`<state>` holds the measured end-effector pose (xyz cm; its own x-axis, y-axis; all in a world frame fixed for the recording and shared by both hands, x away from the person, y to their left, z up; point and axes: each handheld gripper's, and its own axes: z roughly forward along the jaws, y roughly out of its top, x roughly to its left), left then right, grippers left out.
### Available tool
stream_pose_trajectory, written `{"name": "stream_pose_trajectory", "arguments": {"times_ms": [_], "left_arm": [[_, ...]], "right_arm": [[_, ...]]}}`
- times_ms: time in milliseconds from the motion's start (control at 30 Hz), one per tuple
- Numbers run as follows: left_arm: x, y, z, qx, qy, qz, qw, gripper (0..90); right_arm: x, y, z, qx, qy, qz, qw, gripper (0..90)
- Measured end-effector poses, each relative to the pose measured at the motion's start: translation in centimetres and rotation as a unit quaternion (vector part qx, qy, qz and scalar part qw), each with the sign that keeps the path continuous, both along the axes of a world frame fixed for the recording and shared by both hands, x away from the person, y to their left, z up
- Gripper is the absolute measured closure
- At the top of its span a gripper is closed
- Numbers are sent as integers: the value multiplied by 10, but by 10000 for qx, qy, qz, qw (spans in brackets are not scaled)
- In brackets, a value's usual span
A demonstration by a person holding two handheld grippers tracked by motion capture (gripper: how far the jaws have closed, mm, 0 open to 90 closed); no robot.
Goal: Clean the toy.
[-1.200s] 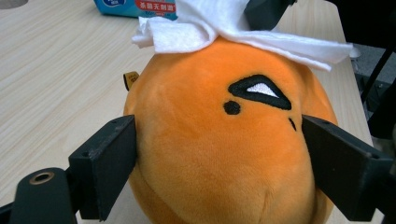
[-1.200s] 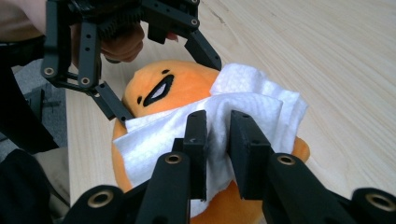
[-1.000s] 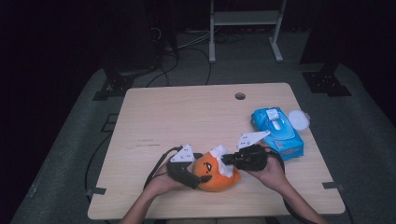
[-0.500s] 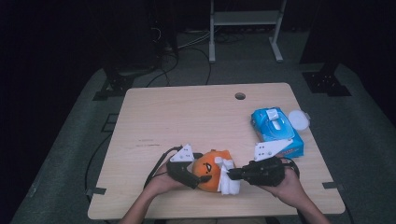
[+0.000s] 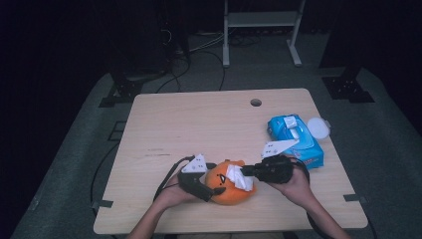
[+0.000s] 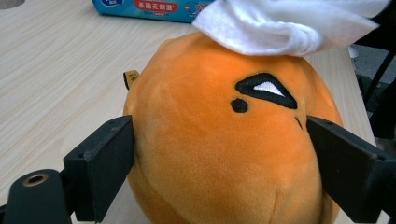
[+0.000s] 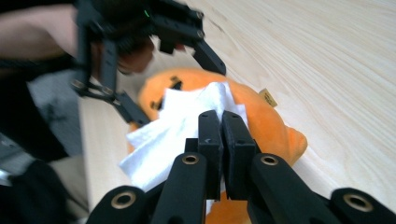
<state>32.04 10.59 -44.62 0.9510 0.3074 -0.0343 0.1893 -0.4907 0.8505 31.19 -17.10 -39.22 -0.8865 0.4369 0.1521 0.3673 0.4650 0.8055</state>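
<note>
High view showed the orange plush toy point(image 5: 230, 184) at lower centre, clamped by the left gripper point(image 5: 211, 191), while left gripper view showed both jaws pressing its sides, and right gripper view showed the right gripper point(image 7: 221, 140) pinching a white wipe point(image 7: 180, 130) against the toy's top at centre frame.

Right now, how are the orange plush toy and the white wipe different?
The orange plush toy is round and plump; the white wipe is thin and crumpled. The toy sits on the table, the wipe lies on top of the toy. The toy has a black eye mark; the wipe is plain. Both look soft.
</note>
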Motion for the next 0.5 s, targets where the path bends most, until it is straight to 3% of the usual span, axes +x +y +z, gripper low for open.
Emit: {"name": "stream_pose_trajectory", "arguments": {"times_ms": [33, 133, 233, 500], "left_arm": [[-1, 0, 0, 24, -10, -6, 10000, 114], [-1, -1, 0, 43, -18, -4, 10000, 114], [-1, -2, 1, 97, -41, -11, 9999, 114], [-2, -3, 2, 276, -87, -96, 9995, 110]], "right_arm": [[-1, 7, -4, -117, -109, 36, 9999, 834], [-3, 13, -5, -23, -175, 210, 9996, 703], [-4, 19, -7, -94, -303, 435, 9986, 644], [-6, 33, -18, -306, -574, 492, 9967, 632]]}}
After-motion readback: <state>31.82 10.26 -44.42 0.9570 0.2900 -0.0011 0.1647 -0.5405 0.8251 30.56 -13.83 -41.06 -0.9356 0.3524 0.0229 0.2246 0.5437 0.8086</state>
